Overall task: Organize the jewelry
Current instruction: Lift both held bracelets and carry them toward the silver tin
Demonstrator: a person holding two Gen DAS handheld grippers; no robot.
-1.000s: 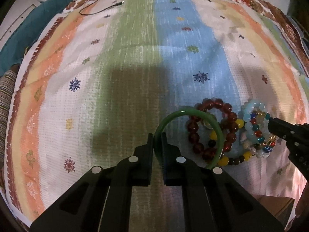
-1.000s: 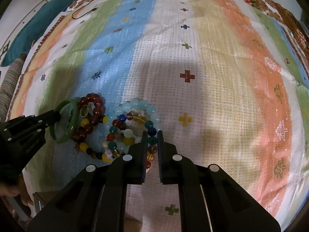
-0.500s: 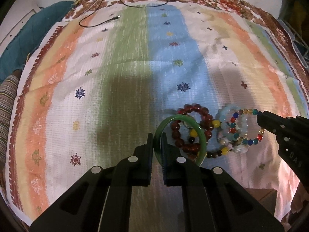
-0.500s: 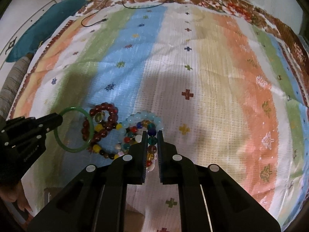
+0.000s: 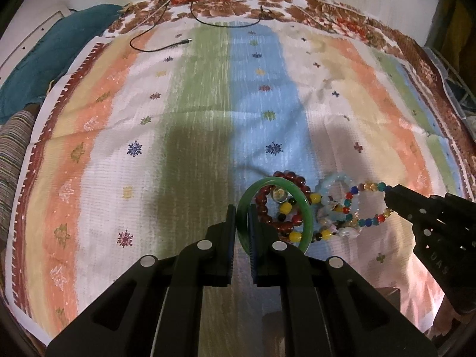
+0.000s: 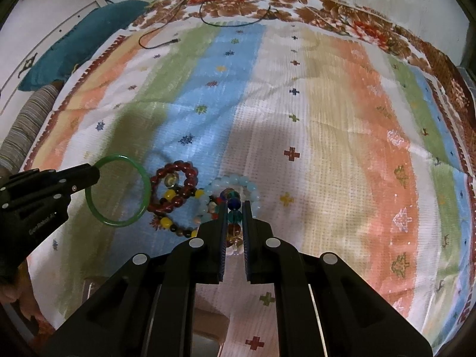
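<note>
My left gripper (image 5: 242, 211) is shut on a green bangle (image 5: 308, 211) and holds it above the striped cloth; it also shows in the right wrist view (image 6: 142, 178). My right gripper (image 6: 233, 208) is shut on a multicolour bead bracelet (image 6: 234, 203), lifted off the cloth; the left wrist view shows the bracelet (image 5: 364, 186) hanging from that gripper (image 5: 389, 193). A dark red bead bracelet (image 6: 184, 166), a yellow-and-dark bead bracelet (image 6: 171, 223) and a pale blue bead bracelet (image 6: 253, 189) lie on the cloth between the grippers.
The striped cloth (image 5: 208, 104) covers a bed. A black cable (image 5: 166, 46) lies at its far end. A teal cushion (image 5: 44, 68) and a striped pillow (image 5: 12, 160) sit at the left. A brown box (image 6: 205, 330) lies at the near edge.
Both grippers have risen and drawn back from the cloth. The green bangle has lifted clear of the pile to the left. The multicolour bracelet has lifted up from the pile.
</note>
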